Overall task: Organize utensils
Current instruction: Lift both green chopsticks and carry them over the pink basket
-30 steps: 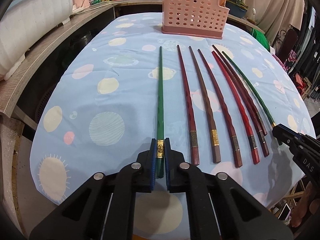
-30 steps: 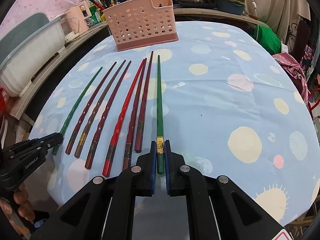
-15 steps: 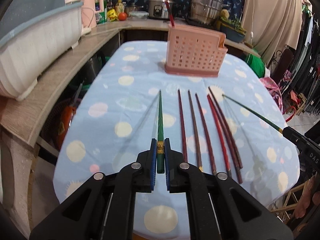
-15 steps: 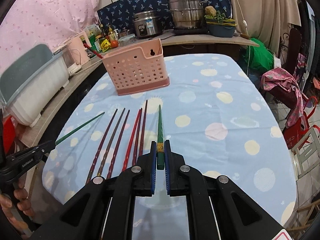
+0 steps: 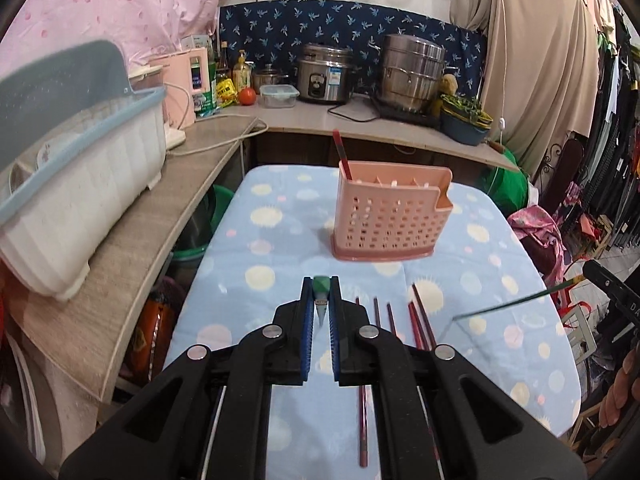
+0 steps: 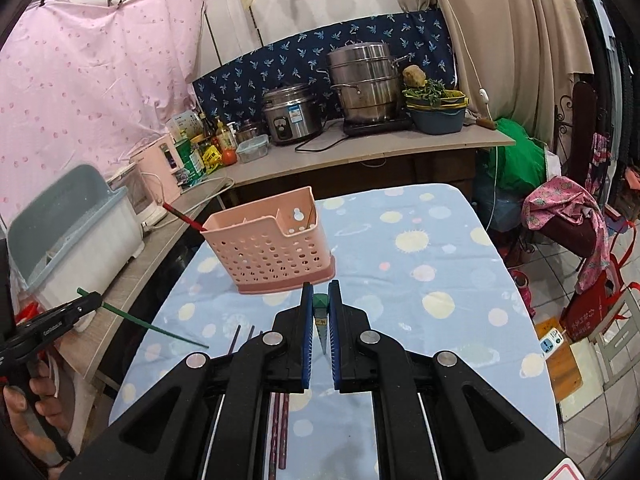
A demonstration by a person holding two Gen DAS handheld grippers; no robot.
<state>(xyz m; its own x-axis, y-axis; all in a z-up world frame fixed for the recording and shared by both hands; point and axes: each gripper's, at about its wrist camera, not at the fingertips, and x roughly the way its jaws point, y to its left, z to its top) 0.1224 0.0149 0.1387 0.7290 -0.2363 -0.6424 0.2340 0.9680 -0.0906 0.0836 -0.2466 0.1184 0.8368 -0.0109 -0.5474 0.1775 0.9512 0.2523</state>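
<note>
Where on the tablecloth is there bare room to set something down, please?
Bare cloth lies right of the pink holder toward the table's right edge, and between the holder and the left edge. The near middle is crowded with red chopsticks.

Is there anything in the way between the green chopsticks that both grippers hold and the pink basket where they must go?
Nothing visible blocks either path. The left gripper holds a green chopstick, and the right gripper holds another green chopstick. Only bare tablecloth lies before the pink basket. One red chopstick stands in its left end.
</note>
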